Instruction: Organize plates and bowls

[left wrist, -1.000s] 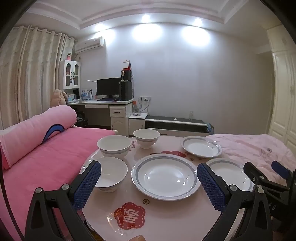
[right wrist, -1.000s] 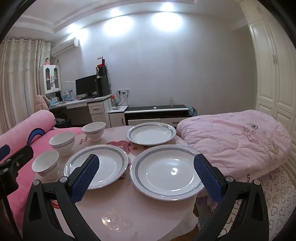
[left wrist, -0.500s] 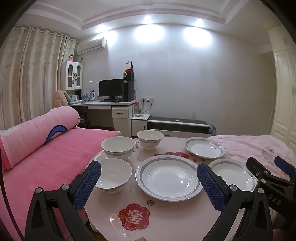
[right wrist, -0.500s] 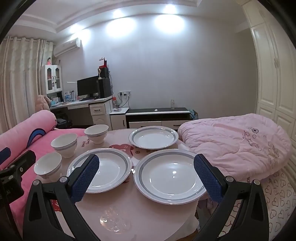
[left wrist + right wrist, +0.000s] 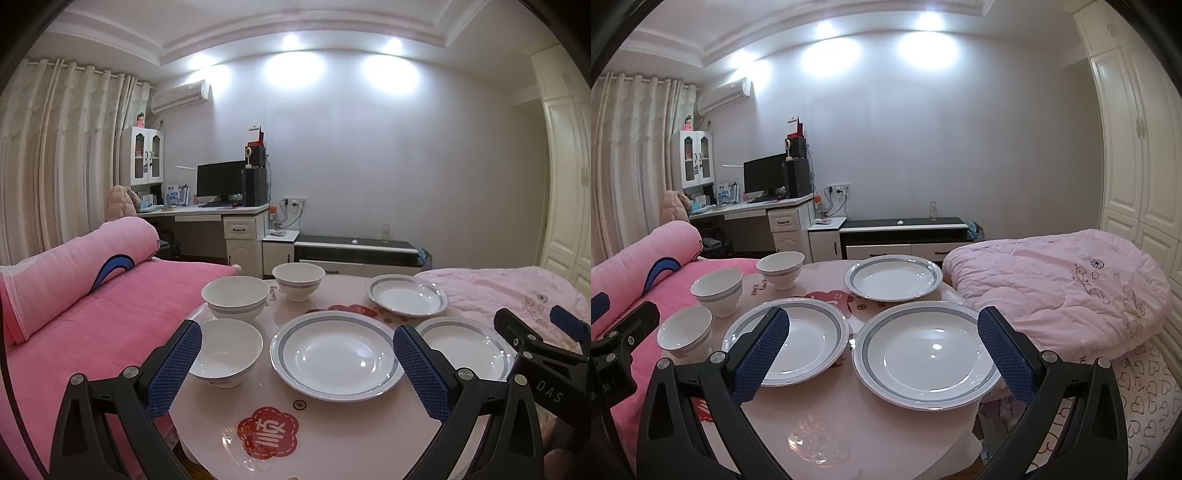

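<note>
Three white plates with grey-blue rims lie on a round pink table [image 5: 332,428]: a middle plate [image 5: 334,354] [image 5: 798,341], a right plate [image 5: 463,347] [image 5: 929,354] and a far plate [image 5: 406,295] [image 5: 894,277]. Three white bowls stand at the left: near bowl [image 5: 225,352] [image 5: 685,330], middle bowl [image 5: 235,297] [image 5: 717,290], far bowl [image 5: 298,280] [image 5: 780,268]. My left gripper [image 5: 295,365] hangs open above the near table edge, framing the middle plate. My right gripper [image 5: 882,354] hangs open over the right plate, holding nothing.
A pink bed with a rolled pink blanket [image 5: 74,266] borders the table's left. A pale pink quilt [image 5: 1060,284] lies against its right side. A desk with a monitor [image 5: 219,181] and a low black cabinet [image 5: 354,247] stand against the far wall.
Both grippers have drawn back and risen a little, so the dishes sit slightly farther and lower in both views. No dish has moved; both stay open.
</note>
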### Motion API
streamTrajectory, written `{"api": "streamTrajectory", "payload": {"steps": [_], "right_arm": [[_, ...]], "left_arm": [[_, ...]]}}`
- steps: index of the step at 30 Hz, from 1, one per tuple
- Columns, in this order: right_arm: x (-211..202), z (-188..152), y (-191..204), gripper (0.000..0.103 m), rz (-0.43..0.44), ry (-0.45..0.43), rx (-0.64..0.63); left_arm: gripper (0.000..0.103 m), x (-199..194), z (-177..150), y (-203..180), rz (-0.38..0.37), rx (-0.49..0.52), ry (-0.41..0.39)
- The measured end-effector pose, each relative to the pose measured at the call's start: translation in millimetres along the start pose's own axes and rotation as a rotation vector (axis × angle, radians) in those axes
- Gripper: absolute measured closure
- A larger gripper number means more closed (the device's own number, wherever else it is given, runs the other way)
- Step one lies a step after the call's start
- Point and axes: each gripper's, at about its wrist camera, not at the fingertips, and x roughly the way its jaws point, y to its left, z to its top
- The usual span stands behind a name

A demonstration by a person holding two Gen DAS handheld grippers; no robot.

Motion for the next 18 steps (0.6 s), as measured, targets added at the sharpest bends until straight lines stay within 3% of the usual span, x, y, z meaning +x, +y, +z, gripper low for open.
{"api": "streamTrajectory", "payload": {"steps": [18], "right_arm": [[-4.5, 1.1, 3.1, 0.000, 0.003, -0.009, -0.009]], "left_arm": [[0.001, -4.8, 0.9, -0.4, -0.008, -0.003, -0.001]]}}
